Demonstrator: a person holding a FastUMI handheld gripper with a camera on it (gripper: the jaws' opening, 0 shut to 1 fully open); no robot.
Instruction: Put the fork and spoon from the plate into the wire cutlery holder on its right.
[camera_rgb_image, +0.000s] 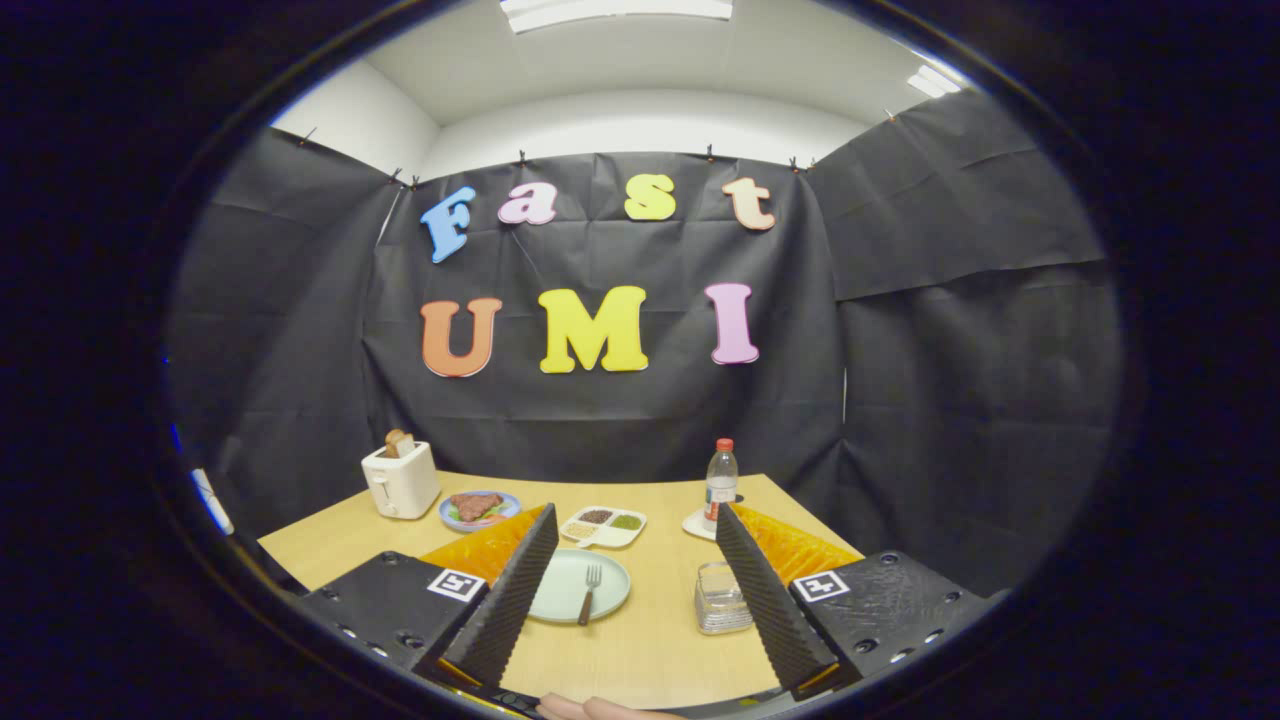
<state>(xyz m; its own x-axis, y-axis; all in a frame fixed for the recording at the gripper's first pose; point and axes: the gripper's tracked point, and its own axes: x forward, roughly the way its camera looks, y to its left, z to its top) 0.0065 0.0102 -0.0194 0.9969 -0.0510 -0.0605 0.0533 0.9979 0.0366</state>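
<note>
A pale green plate (565, 592) lies on the wooden table just ahead of my fingers, nearer the left one. On it rests a fork (589, 593) with a brown handle, tines pointing away from me. I cannot make out a spoon; the left finger covers part of the plate. The cutlery holder (722, 598) stands to the plate's right, close to my right finger; it looks like a clear, ribbed container. My gripper (635, 535) hangs above the table's near side, open wide, with nothing between its ridged black fingers (510, 600).
Beyond the plate sit a white divided dish of seeds (603, 526), a blue plate with meat (478, 509), a white toaster with bread (400, 478) at the back left, and a water bottle (721, 483) on a white coaster at the back right. A person's fingertips (590, 709) show below.
</note>
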